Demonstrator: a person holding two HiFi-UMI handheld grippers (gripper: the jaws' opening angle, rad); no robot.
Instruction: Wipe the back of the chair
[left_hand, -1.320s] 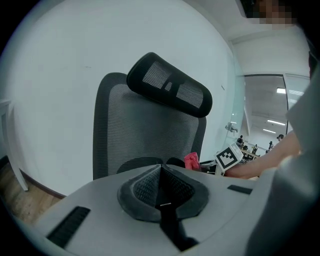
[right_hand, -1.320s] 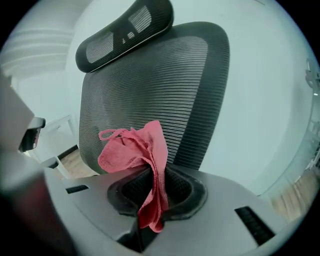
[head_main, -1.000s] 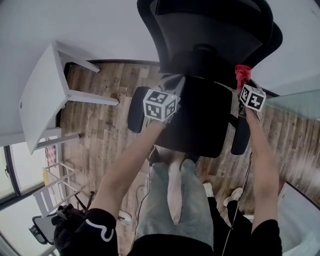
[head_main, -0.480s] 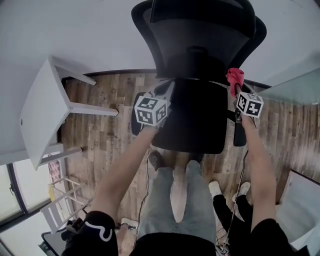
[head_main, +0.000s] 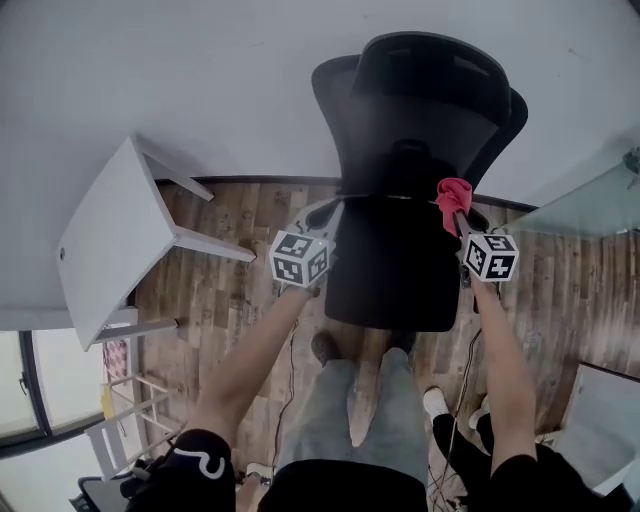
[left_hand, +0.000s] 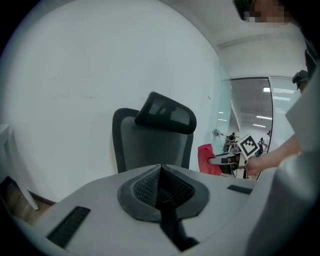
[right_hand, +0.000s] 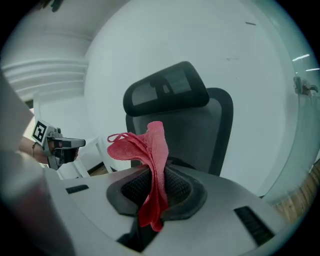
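Right gripper (right_hand: 150, 192) clamped on red cloth (right_hand: 154, 150), chair backrest (right_hand: 200, 131) ahead of it; left gripper (left_hand: 161, 187) closed, empty. Risk: the cloth, pinched at one end, may slip free when dragged.

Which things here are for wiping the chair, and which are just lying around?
For the job:
- black office chair
- red cloth
- right gripper, fingers shut on the cloth

Just around:
- white table
- glass partition
- left gripper, shut and empty
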